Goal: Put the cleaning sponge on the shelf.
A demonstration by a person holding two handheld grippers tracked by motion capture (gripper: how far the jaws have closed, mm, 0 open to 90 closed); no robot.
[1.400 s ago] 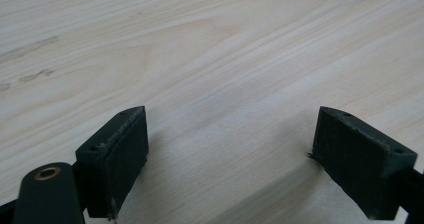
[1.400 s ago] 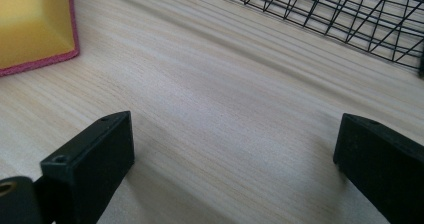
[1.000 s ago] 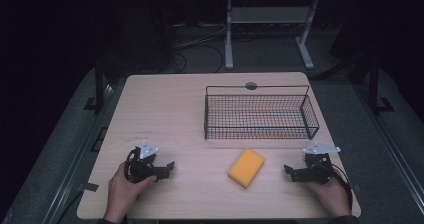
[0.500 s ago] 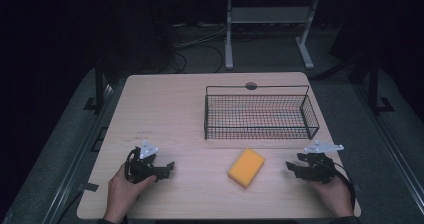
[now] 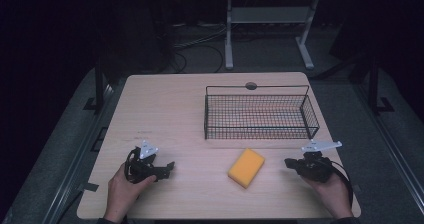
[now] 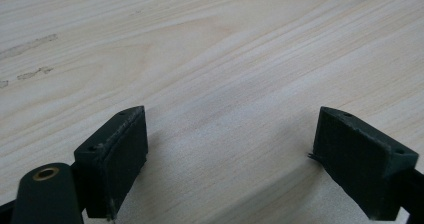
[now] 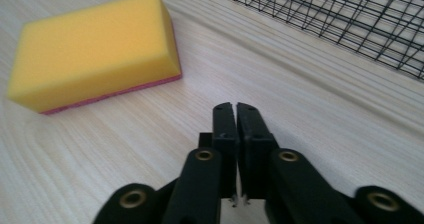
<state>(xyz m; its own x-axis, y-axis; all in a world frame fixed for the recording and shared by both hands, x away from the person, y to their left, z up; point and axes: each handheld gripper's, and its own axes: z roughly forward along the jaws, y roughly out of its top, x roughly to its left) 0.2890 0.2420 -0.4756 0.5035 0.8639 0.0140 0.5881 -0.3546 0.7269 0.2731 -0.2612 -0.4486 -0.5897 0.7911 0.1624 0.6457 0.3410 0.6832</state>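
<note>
A yellow sponge (image 5: 246, 167) with a thin pink underside lies flat on the wooden table (image 5: 170, 109), just in front of a black wire basket (image 5: 260, 114). My right gripper (image 5: 288, 163) rests on the table to the sponge's right, jaws shut with nothing between them; in the right gripper view its tips (image 7: 234, 109) point past the sponge (image 7: 95, 49) toward the basket (image 7: 350, 19). At the front left, my left gripper (image 5: 169, 167) lies held in a hand, jaws wide open over bare wood (image 6: 230, 129).
The basket stands empty at the table's back right. A round cable hole (image 5: 251, 86) sits at the far edge behind it. A white metal stand (image 5: 265, 19) and cables are on the dark floor beyond the table.
The right gripper has lifted slightly and shifted a little toward the sponge. The left gripper and the sponge have stayed put.
</note>
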